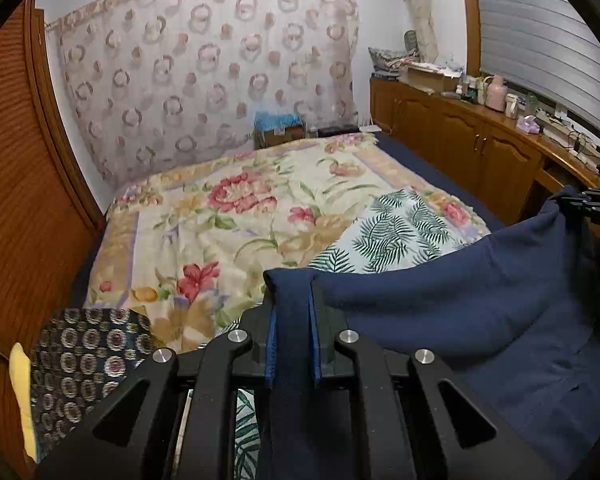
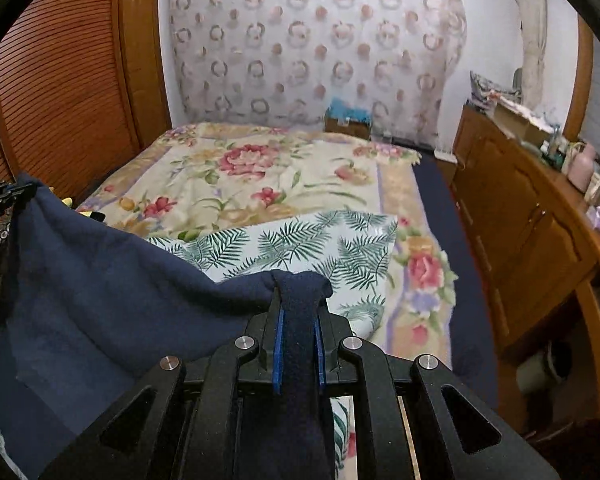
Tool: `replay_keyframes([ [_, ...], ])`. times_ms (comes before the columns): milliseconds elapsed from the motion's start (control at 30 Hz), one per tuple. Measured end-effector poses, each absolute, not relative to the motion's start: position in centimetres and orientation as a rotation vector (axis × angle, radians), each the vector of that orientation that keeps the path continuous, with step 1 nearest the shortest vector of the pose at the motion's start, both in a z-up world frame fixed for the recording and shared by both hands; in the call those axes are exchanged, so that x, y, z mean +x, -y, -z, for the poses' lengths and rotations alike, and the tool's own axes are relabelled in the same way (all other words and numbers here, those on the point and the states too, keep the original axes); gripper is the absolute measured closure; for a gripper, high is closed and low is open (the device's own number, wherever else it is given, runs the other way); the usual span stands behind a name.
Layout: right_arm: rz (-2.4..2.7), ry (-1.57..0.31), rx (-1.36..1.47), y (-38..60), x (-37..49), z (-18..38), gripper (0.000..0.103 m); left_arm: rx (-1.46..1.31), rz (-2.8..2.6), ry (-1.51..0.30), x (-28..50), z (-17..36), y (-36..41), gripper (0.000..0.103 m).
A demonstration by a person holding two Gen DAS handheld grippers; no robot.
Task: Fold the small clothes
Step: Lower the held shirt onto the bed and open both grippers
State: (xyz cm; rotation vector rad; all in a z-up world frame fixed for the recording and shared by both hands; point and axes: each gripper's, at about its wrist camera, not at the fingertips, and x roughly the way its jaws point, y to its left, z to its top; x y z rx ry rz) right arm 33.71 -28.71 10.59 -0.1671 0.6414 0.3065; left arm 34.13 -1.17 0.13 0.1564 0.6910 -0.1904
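Observation:
A navy blue garment (image 1: 480, 312) hangs stretched between both grippers above the bed. My left gripper (image 1: 293, 292) is shut on one corner of it. My right gripper (image 2: 300, 292) is shut on the other corner; the garment (image 2: 100, 280) sags to its left. The right gripper also shows at the right edge of the left wrist view (image 1: 592, 200), and the left gripper at the left edge of the right wrist view (image 2: 4, 196). A white cloth with green fern print (image 2: 300, 240) lies flat on the bed under the garment; it also shows in the left wrist view (image 1: 396, 232).
The bed has a floral blanket (image 1: 220, 216). A dark patterned cloth with a yellow item (image 1: 80, 368) lies at the near left. A wooden cabinet (image 2: 520, 220) with clutter on top runs along the right. A wooden slatted door (image 2: 60, 80) stands at left.

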Motion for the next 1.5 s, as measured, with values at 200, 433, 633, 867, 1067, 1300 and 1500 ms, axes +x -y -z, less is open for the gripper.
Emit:
replay_keyframes([
  [200,-0.300,-0.671,-0.133,30.3,34.2,-8.8,0.092,0.158,0.200,-0.713,35.4,0.9,1.2,0.089],
  [433,-0.265,-0.675,-0.112,30.1,35.4,-7.5,0.067,0.150,0.236,-0.706,34.4,0.5,1.3,0.050],
  [633,-0.274,-0.648,-0.057,31.3,32.7,-7.4,0.039,0.120,0.294,-0.721,30.9,1.5,1.9,0.024],
  [867,-0.265,-0.658,-0.028,32.7,27.1,-5.9,0.038,0.102,0.289,-0.776,26.9,4.4,2.3,0.024],
  [1067,-0.251,-0.710,0.038,34.7,22.6,-3.9,0.038,0.076,0.264,-0.791,24.5,5.4,1.8,0.024],
  [1300,-0.201,-0.767,0.082,35.6,21.5,-1.9,0.038,0.067,0.220,-0.813,22.5,6.5,1.2,0.024],
  [1500,-0.186,-0.766,0.088,35.0,23.0,-2.1,0.038,0.059,0.180,-0.831,21.5,7.2,0.7,0.024],
])
